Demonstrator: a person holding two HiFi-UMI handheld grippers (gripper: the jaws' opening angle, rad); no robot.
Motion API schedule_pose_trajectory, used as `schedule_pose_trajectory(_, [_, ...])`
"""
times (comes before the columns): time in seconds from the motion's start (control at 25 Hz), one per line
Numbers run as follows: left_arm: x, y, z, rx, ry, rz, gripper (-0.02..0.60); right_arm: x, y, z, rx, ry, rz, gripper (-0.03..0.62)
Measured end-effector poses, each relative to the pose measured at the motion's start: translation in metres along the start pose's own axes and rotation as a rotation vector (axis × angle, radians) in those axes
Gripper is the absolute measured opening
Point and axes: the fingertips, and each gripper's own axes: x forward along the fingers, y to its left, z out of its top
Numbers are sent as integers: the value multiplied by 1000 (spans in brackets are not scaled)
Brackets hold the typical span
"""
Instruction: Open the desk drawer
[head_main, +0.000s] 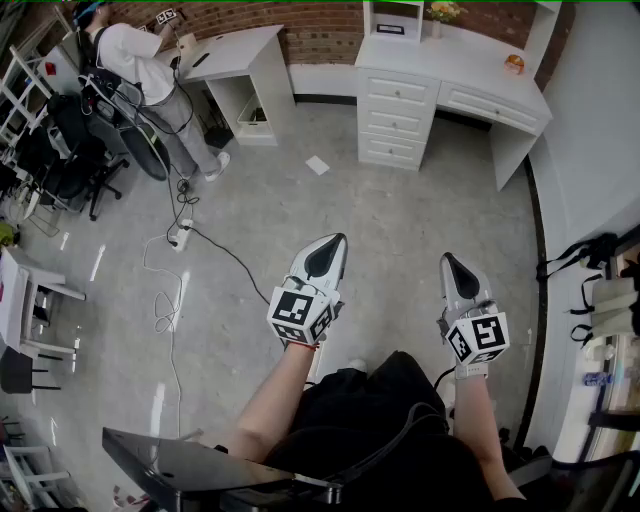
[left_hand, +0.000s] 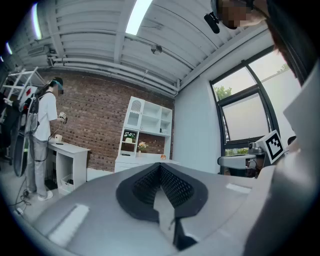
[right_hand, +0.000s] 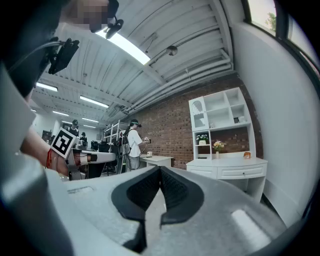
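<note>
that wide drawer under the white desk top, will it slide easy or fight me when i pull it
It probably slides straight out. The wide drawer is shallow and looks like rigid painted wood, so it is likely light. Its handle is too small to judge from here, so the grip may be fiddly. The desk is bulky, with a drawer stack beneath, so it should hardly shift.

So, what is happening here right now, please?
A person holds the left claw and the right claw out in front, above the floor. Both claws are shut and empty. The white desk stands across the room, well away from them. Its drawers all look closed, so the opening is not yet started. Another person stands at a second desk on the far left.
</note>
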Motion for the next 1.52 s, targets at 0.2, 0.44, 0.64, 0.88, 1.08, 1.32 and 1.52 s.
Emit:
schedule_pose_trajectory(0.2, [-3, 8, 1, -8, -2, -9, 2, 6, 5, 4, -3, -4, -20, 0])
schedule_pose_trajectory(0.44, [1, 19, -6, -35, 11, 5, 2, 1, 5, 1, -11, 16, -20, 0])
schedule_pose_trajectory(0.64, [18, 15, -11, -33, 21, -15, 2, 5, -12, -8, 22, 7, -33, 0])
schedule_pose_trajectory(0.88, [42, 33, -10, -19, 29, -4, 2, 41, -33, -10, 56, -18, -21, 2])
schedule_pose_trajectory(1.08, [88, 58, -9, -11, 22, 17, 2, 84, -62, -12, 51, -21, 2, 0])
schedule_pose_trajectory(1.32, [152, 81, -7, -20, 42, 11, 2, 138, -108, -13, 74, -5, -6, 1])
schedule_pose_trajectory(1.52, [202, 101, -3, -45, 44, 16, 2, 175, -141, -10, 75, 6, -8, 1])
